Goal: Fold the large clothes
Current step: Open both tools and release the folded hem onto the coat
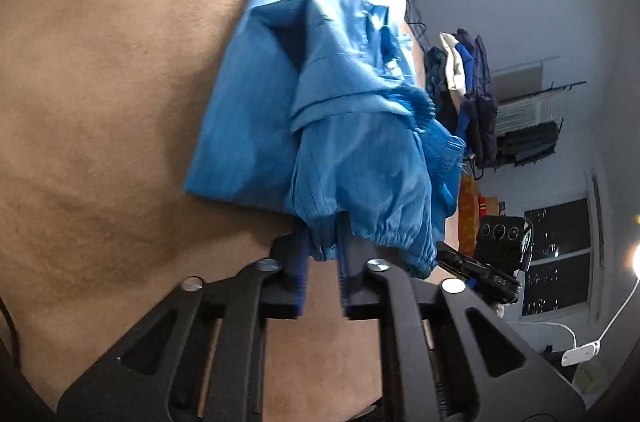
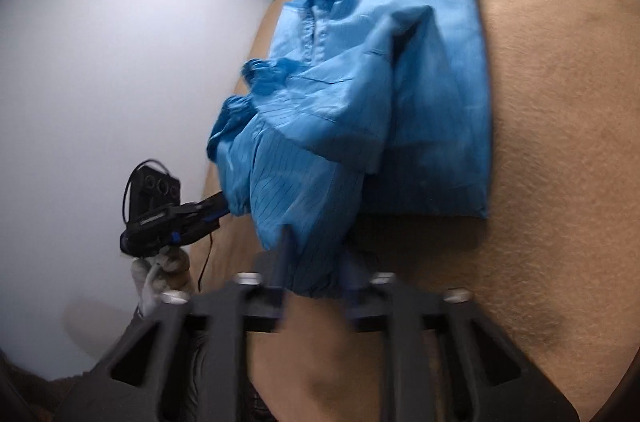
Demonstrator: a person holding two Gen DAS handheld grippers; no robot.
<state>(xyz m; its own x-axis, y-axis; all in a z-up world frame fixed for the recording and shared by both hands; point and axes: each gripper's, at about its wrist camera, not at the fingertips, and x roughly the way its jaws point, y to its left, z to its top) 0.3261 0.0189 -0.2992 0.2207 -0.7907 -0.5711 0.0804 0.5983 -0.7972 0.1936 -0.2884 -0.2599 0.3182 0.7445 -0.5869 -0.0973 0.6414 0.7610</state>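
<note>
I have both the left claw (image 1: 322,258) and the right claw (image 2: 316,270) clamped on cuffs of the blue garment (image 1: 304,94), bunched at twelve o'clock on the table (image 1: 100,102); thin slippery fabric could slip free mid-fold.

No legible text, label, brand, number or sign is found in either wrist view. Faint light marks are noted on the black device body (image 2: 150,218), but these are too blurred to be read.

large garment (image 1: 320,94): bright blue cloth, fine dark pinstripes | table covering (image 1: 100,82): tan suede-like fabric | gripper fingers (image 1: 296,274): matte black
</note>
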